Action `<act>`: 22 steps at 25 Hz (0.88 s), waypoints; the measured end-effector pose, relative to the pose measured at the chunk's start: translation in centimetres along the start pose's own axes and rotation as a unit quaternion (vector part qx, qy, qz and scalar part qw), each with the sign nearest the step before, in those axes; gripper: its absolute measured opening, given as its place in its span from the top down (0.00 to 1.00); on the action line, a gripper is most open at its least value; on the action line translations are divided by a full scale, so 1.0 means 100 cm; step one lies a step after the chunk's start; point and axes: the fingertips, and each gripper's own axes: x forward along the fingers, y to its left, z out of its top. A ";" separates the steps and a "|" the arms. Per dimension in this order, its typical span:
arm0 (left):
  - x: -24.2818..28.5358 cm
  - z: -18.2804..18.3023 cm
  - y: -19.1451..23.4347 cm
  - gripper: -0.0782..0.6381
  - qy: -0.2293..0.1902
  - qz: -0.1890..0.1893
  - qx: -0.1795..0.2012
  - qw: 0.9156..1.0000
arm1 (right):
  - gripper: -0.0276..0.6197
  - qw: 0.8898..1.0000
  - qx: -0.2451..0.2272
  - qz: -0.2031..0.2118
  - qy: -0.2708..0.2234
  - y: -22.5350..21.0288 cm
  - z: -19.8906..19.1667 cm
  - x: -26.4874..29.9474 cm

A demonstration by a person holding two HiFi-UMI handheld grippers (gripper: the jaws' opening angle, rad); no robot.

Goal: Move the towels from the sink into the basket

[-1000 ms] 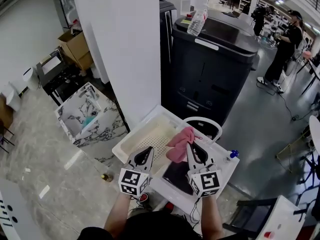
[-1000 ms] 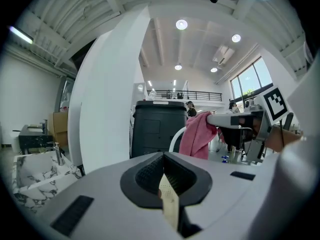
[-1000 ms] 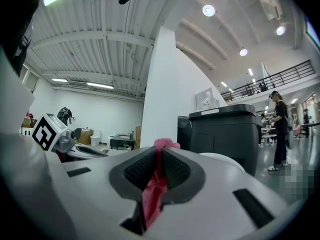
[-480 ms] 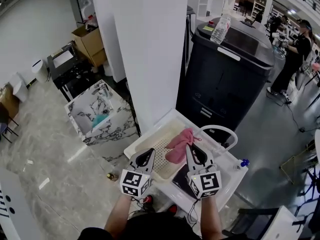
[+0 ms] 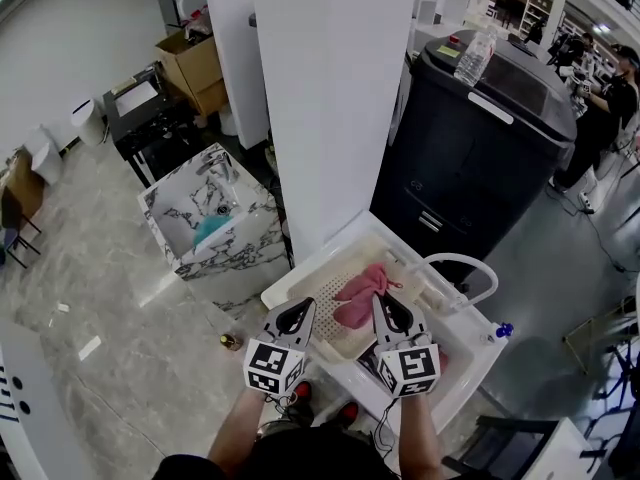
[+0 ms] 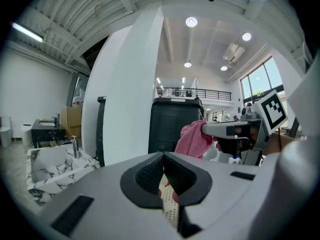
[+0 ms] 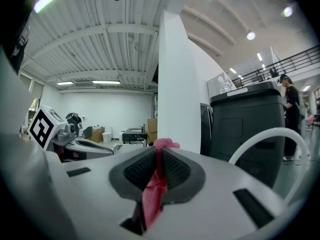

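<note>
- The right gripper [image 5: 383,301] is clamping its jaws narrowly on a bunched pink cloth towel [image 5: 358,290]; in the right gripper view a fold of the cloth is poking up between the ribbed black pads and a strip is hanging down below them.
- The pink towel is hanging in the air, clear of the dark basin of the white sink unit [image 5: 478,343], and is hovering over the right-hand part of the cream perforated plastic basket [image 5: 315,290] that is sitting in the same white counter.
- The towel is not lying in the basket yet, so this transfer is looking about half done: the lift out of the sink is made, while the lowering and the release are waiting.
- The left gripper [image 5: 298,313] is hovering beside the right one over the near edge of the basket, its jaws resting together with nothing between them.
- No other towel is showing in the basket, so nothing is looking delivered so far.
- The right gripper is covering most of the basin in the head view, so I cannot tell whether more towels are waiting there.
- The white curved faucet [image 5: 470,268] is arching just beyond the towel, on the sink side.
</note>
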 end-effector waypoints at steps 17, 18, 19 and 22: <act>0.002 -0.045 0.009 0.88 0.046 -0.011 -0.024 0.999 | 0.88 0.995 0.037 0.009 0.087 0.022 -0.084 0.010; 0.002 -0.047 0.009 0.88 0.047 -0.012 -0.025 0.998 | 0.88 0.995 0.039 0.010 0.092 0.024 -0.089 0.010; 0.003 -0.049 0.009 0.88 0.049 -0.012 -0.027 0.998 | 0.88 0.994 0.040 0.011 0.098 0.025 -0.095 0.011; 0.006 -0.055 0.008 0.88 0.053 -0.014 -0.033 0.998 | 0.88 0.992 0.048 0.014 0.117 0.026 -0.111 0.011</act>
